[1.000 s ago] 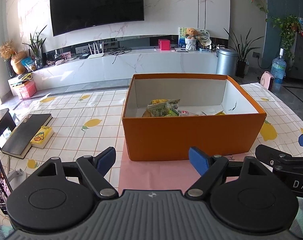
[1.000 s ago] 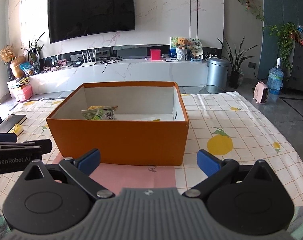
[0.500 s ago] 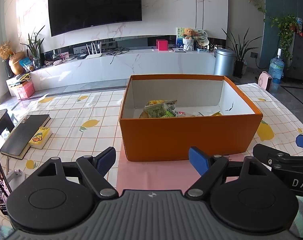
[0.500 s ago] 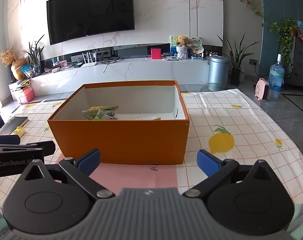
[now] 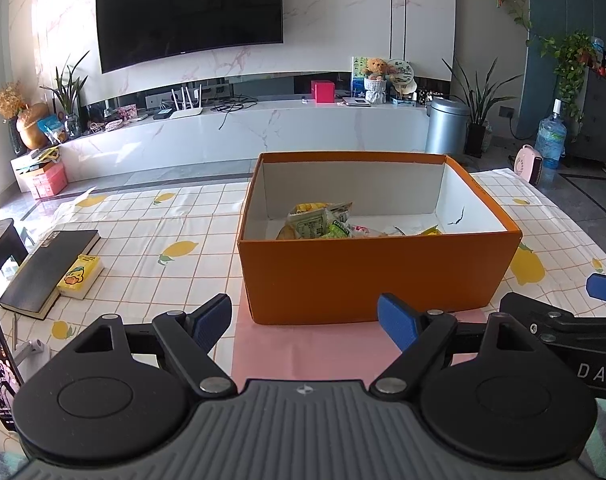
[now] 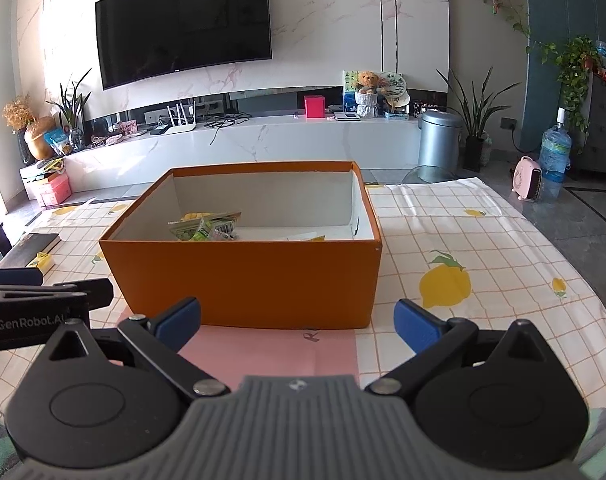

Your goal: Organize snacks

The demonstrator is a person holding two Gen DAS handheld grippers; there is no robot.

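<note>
The left gripper point(image 5: 305, 322) has its blue fingers point(image 5: 213, 318) spread wide apart and holds nothing; the right gripper point(image 6: 297, 324) is the same, wide apart and empty. Both hover just in front of the near wall of the orange box point(image 5: 367, 276), above the pink sheet point(image 5: 303, 344) on which the box stands.

In my judgement the packing is nearly finished, because I see no loose snack outside the box. To do this step well, both grippers should stay low and clear of the box wall, and check the cloth around the box for anything forgotten.

The snack packets point(image 5: 321, 222) lie inside the box, on its floor toward the left wall; a yellow packet point(image 5: 431, 231) lies more toward the right wall. Left of the box, well apart, a black book point(image 5: 49, 270) touches a small yellow pack point(image 5: 81, 276); I cannot tell if that one is a snack.
</note>
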